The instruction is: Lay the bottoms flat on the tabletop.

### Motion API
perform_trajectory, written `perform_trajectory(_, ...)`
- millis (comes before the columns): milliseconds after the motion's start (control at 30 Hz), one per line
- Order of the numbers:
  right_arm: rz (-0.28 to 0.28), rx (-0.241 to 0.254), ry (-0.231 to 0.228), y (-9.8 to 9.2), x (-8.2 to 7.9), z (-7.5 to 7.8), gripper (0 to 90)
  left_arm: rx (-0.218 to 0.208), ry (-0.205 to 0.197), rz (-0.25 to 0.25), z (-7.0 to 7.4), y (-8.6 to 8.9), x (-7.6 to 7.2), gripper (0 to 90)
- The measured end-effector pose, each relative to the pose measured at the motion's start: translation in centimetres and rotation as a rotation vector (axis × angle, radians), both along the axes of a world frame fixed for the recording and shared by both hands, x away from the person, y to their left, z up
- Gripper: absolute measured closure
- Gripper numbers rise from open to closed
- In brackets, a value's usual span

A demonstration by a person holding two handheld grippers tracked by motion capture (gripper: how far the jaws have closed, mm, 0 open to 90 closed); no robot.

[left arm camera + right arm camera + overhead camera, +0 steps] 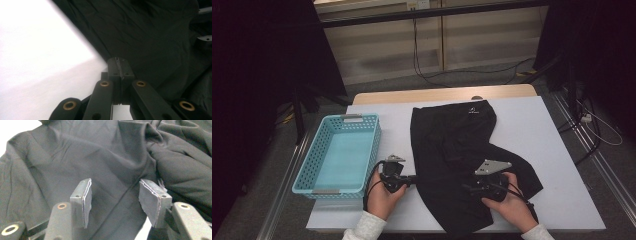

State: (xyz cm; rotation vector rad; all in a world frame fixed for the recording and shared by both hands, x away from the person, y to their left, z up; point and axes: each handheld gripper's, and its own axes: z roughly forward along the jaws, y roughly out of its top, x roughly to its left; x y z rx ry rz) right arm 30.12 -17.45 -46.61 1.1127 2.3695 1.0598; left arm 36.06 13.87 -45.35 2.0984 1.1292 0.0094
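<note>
The black garment [457, 160] lies spread and rumpled at the middle of the white table [557, 150], its waistband with a small white logo toward 12 o'clock and its legs running to 5 and 6 o'clock; a wooden strip of the tabletop shows along the far edge; beyond it are grey floor, pale wall panels and trailing cables, with dark curtains on both sides. At 9 o'clock from the garment stands a turquoise basket [367, 150], just beside the cloth; the widest bare stretch of white surface is at 2 to 4 o'clock, out to the right edge. The left gripper [409, 180] sits at the garment's 8 o'clock edge, its jaws clenched together with the cloth's edge at their tips [119, 67]; whether fabric is pinched I cannot tell. The right gripper [469, 189] hovers over the lower cloth at 6 o'clock, jaws apart [115, 200] and grasping nothing, fabric below them.
</note>
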Motion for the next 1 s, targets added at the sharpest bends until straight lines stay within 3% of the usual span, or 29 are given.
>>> perform_trajectory(200,0.021,0.002,-0.01,0.6,0.0,-0.1,45.7,0.016,-0.033,0.055,0.4,1.1,0.7,90.0)
perform_trajectory(467,0.021,0.026,-0.034,0.9,-0.1,0.4,45.7,0.042,-0.079,0.067,0.4,1.0,1.2,90.0)
perform_trajectory(733,0.014,0.022,-0.019,0.6,0.1,0.2,41.3,0.033,-0.064,0.063,0.1,0.9,1.1,89.3)
perform_trajectory(800,0.008,0.026,-0.021,0.4,0.1,0.2,40.6,0.035,-0.077,0.055,0.1,0.9,1.0,85.4)
perform_trajectory(933,-0.014,0.025,-0.027,0.1,0.2,0.3,39.7,-0.022,-0.061,0.044,0.5,0.8,0.7,66.5)
perform_trajectory(1000,-0.018,0.022,-0.033,0.1,0.2,0.3,40.1,-0.015,-0.078,0.027,0.7,0.7,0.5,60.6)
